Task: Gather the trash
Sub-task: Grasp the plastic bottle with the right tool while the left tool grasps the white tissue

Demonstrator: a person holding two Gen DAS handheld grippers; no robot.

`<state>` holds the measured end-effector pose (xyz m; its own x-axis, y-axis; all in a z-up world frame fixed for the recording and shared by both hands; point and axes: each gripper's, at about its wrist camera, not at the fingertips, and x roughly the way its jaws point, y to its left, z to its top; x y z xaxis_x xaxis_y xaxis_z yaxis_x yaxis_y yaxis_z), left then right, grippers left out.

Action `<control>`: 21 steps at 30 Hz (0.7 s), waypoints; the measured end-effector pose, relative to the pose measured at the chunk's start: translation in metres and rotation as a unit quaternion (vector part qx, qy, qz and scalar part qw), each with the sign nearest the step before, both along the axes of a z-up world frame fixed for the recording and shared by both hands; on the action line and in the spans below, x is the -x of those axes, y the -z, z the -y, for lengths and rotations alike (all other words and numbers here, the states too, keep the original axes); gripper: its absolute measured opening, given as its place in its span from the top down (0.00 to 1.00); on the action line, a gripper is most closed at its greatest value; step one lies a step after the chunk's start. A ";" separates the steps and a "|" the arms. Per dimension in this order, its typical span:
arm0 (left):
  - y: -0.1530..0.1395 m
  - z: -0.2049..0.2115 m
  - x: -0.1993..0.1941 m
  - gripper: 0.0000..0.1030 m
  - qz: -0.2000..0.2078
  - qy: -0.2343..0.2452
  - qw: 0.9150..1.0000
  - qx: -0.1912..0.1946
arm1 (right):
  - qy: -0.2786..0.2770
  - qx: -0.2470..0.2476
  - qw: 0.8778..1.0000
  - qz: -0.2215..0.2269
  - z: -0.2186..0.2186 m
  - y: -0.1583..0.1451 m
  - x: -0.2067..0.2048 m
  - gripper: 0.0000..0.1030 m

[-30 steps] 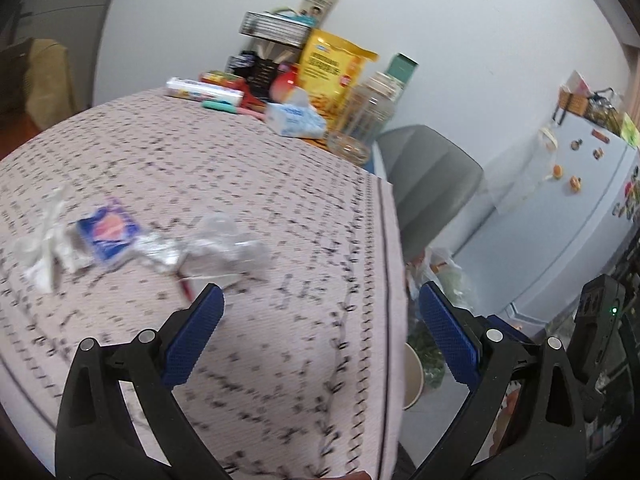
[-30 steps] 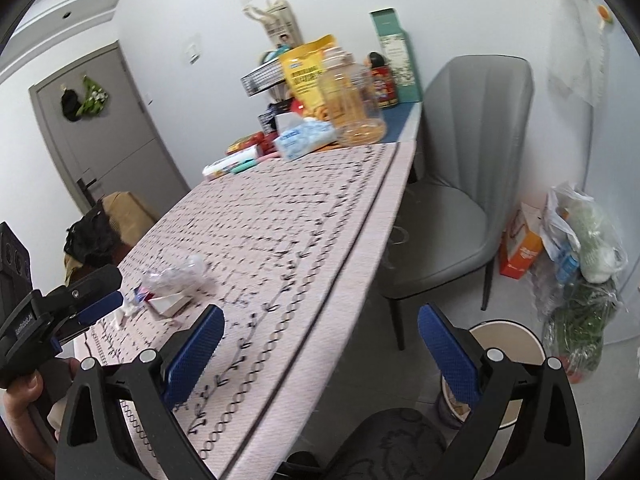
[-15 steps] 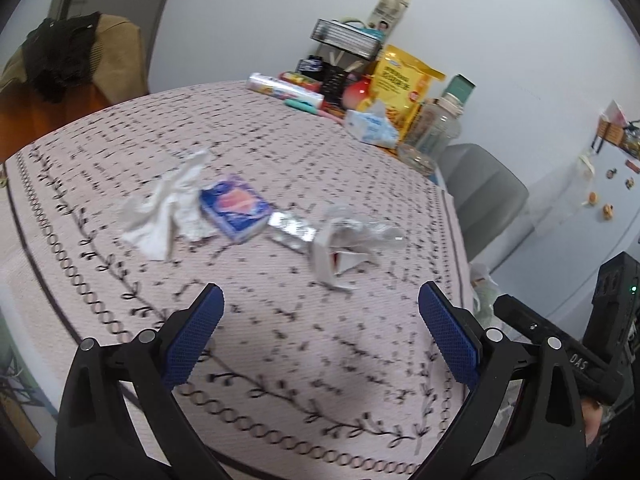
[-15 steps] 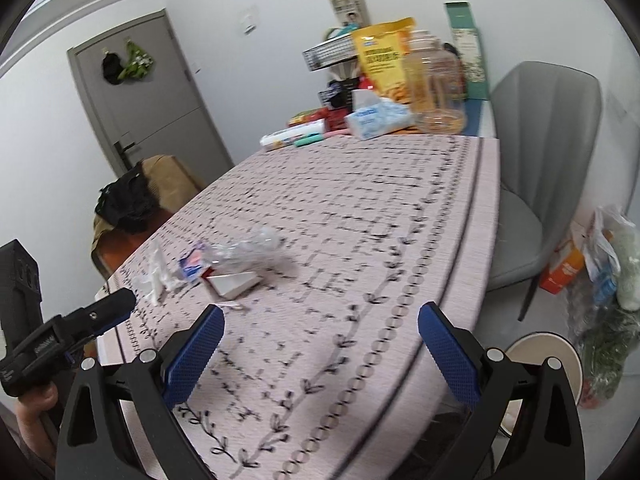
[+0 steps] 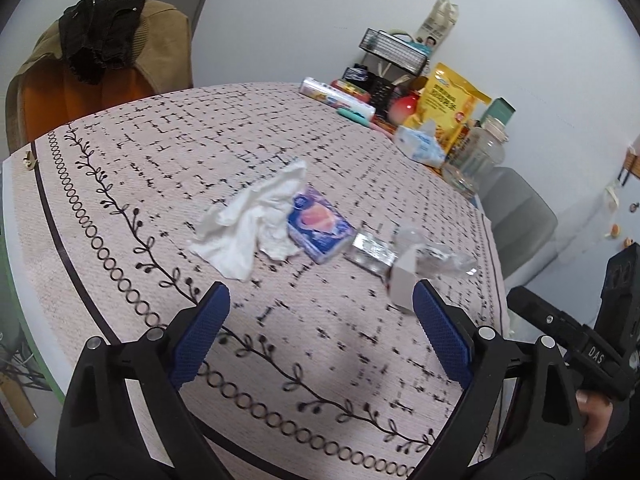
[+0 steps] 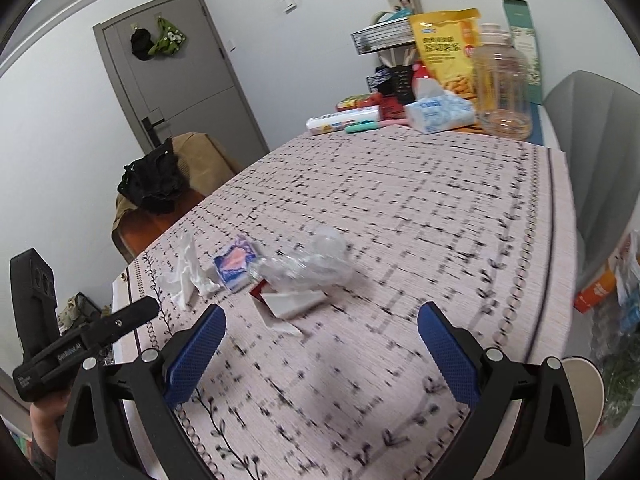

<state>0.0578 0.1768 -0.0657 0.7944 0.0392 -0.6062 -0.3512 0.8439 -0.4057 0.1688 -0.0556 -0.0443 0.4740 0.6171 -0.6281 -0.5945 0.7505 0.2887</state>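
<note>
Left tongs [image 5: 320,320] apart and just narrowing, right tongs [image 6: 322,340] apart, clear wrapper [image 6: 316,262] blurred

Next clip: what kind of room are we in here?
Most likely a home dining area. A table under a patterned tablecloth holds a snack bag and a tissue pack by the wall, with a padded grey chair and an interior door.

tablecloth [image 5: 132,168]: matt woven cloth | tissue [image 5: 248,220]: soft crumpled paper | small blue box [image 5: 320,228]: glossy card | blister strip [image 5: 370,250]: shiny foil | wrapper [image 5: 440,256]: clear crinkled plastic | gripper pads [image 5: 200,336]: rough textured blue rubber
</note>
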 end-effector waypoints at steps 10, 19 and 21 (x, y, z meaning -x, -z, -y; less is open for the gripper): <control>0.007 -0.030 -0.017 0.16 -0.015 -0.024 1.000 -0.007 | -0.011 0.004 0.999 -0.031 -0.038 0.014 -0.029 0.08; 0.017 -0.048 -0.041 0.18 -0.030 -0.034 0.999 -0.006 | -0.008 0.005 0.998 -0.060 -0.043 0.027 -0.049 0.21; 0.018 -0.051 -0.046 0.18 -0.033 -0.036 0.999 -0.007 | -0.012 0.001 0.998 -0.067 -0.041 0.029 -0.052 0.28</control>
<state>0.1042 0.2278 -0.0836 0.7481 0.1034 -0.6555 -0.4360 0.8213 -0.3680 0.2211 -0.0146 -0.0730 0.3713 0.6257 -0.6860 -0.5687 0.7373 0.3647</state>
